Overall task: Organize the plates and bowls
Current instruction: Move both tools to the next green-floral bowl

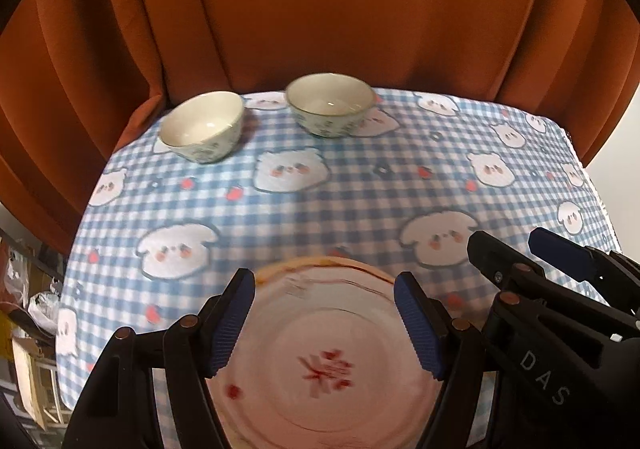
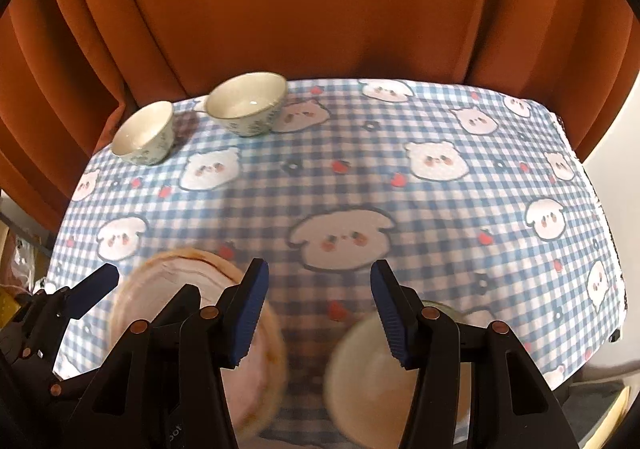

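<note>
Two small cream bowls with blue flower pattern stand at the table's far left: one further left, the other beside it. A pink plate with a red flower lies at the near edge. My left gripper is open and hovers over this plate, empty. A cream plate lies near the front, right of the pink plate. My right gripper is open and empty, between and above both plates; it also shows in the left wrist view.
The table carries a blue-and-white checked cloth with cartoon dogs. An orange curtain hangs right behind the table. Clutter and a shelf stand off the left edge.
</note>
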Available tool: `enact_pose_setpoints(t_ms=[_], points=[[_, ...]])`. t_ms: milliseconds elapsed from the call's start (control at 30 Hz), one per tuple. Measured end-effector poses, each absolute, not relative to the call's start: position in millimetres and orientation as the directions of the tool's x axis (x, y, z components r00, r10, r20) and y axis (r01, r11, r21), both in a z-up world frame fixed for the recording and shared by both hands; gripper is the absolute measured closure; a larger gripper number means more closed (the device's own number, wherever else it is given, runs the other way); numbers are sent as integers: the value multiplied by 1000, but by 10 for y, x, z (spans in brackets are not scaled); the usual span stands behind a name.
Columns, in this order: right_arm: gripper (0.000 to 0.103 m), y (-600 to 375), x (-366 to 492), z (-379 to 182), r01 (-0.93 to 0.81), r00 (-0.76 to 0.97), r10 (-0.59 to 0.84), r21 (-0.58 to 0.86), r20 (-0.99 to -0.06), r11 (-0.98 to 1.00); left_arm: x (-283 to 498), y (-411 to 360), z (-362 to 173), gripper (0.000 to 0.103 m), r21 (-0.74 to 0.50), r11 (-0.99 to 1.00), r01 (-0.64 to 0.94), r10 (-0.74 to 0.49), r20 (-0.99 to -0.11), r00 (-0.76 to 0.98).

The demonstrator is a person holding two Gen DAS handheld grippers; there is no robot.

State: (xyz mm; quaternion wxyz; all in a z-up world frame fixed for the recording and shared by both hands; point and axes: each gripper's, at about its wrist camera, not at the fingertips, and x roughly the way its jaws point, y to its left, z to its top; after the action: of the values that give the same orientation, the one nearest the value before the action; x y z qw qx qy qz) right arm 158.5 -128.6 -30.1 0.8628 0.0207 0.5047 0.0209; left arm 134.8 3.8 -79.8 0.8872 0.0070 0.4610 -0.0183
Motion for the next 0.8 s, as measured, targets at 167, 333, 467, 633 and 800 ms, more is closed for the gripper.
enact_pose_setpoints(t_ms=[167, 333, 467, 633, 800], points=[[46, -849, 1684, -242, -4, 507, 46, 51, -861, 999, 1488, 485, -732, 29, -18, 998, 54, -46, -808, 587], [46, -437, 1808, -208, 18, 524, 33, 50, -851, 999, 1627, 854, -701, 29, -15, 998, 69, -53, -799, 599], [46, -161, 1927, -187, 35, 525, 18, 42, -851, 999, 1769, 1122, -671, 29, -12, 997, 70, -52, -797, 601], [46, 141, 2158, -134, 38, 539, 9, 35, -842, 999, 1989, 1349, -634, 29, -2, 998, 63, -40, -782, 622], [46, 352, 2442, -128, 25, 557, 8, 26, -830, 999, 2279, 1495, -654, 32, 3, 999, 40, -23, -770, 637]])
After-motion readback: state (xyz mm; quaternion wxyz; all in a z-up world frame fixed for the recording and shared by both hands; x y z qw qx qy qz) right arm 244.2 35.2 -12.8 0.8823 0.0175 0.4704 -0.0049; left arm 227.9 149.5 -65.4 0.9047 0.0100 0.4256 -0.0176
